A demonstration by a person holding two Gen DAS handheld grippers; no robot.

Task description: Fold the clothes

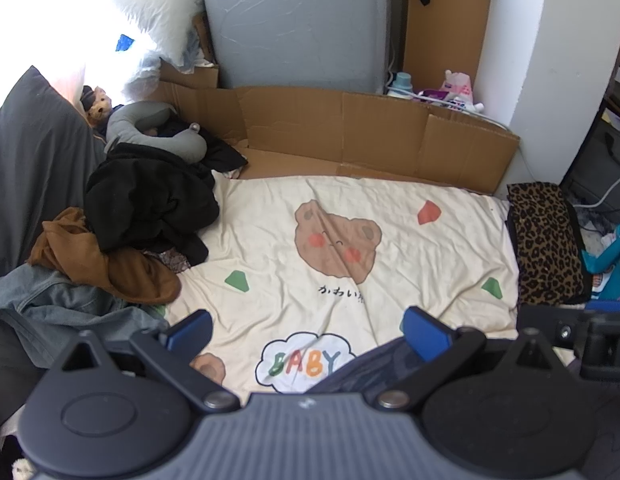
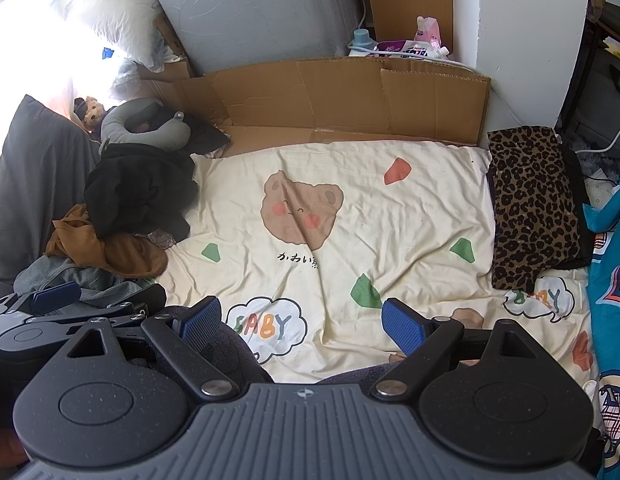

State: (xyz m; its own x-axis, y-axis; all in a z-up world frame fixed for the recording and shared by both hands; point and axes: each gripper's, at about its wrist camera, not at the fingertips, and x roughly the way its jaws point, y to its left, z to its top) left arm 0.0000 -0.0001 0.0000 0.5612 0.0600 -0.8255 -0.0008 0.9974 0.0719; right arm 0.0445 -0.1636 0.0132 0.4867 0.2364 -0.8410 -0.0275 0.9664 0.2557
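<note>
Starting: both claws hang over the bed with nothing gripped, so the step in hand looks like choosing the next garment from the heap
Bed cover (image 2: 389,208): the cream sheet with the bear print fills the middle of both views and lies bare in the centre; I would use that bare patch as the folding ground
Cardboard (image 2: 349,96): a flattened box stands along the far edge of the bed, upper middle; keep garments short of it
Clothes heap (image 1: 122,240): the task's things sit at the left of both frames, piled and overlapping
Black garment (image 1: 150,200): largest, on top of the heap, left of centre; lifting it first should free the others
Denim piece (image 1: 70,304): lower left, partly under the brown one; the nearest to the left claw
Brown garment (image 1: 110,264): crumpled between the black and the denim, touching both
Leopard-print cloth (image 2: 529,208): lies flat at the right edge, seemingly folded already; leave it as the stack to add to
Grey neck pillow (image 1: 158,128): upper left behind the heap, not clothing, so avoid snagging it
Left claw (image 1: 310,332): released, jaws spread wide, tilted down at the sheet, a dark cloth just below it
Right claw (image 2: 300,324): released, jaws wide, empty
Advice: take one layer only at an edge or collar, then draw it rightward onto the bare sheet
</note>
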